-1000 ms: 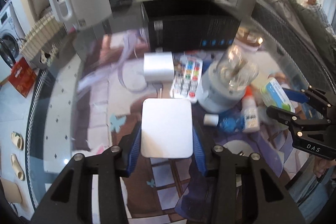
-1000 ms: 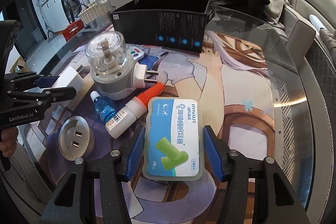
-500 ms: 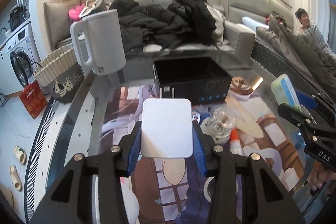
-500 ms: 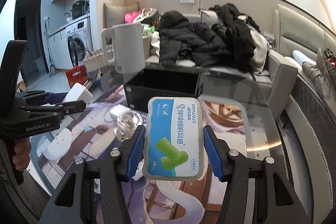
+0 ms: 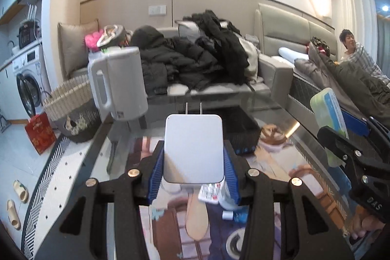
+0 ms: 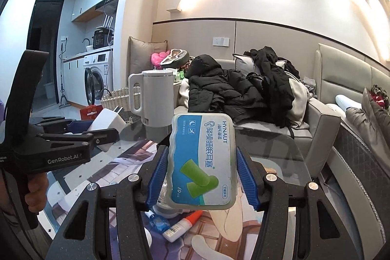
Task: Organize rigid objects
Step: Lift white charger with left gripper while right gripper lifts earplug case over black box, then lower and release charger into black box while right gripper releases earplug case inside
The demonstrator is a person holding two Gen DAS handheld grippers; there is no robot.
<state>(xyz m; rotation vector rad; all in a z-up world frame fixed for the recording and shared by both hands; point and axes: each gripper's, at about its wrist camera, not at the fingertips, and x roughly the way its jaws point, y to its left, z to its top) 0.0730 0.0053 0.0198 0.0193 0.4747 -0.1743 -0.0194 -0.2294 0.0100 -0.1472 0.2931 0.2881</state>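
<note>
Left gripper (image 5: 193, 162) pinching a white plug-in charger (image 5: 193, 149) above the glass table (image 5: 102, 162), prongs pointing forward, right gripper (image 6: 202, 177) clamped on a blue-labelled earplug case (image 6: 202, 162) held aloft, black box (image 5: 241, 135) and white kettle (image 5: 119, 84) beyond

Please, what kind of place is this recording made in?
Most likely a small apartment's living room: a grey sofa piled with dark coats, a washing machine under a kitchen counter, and a glass table.
</note>
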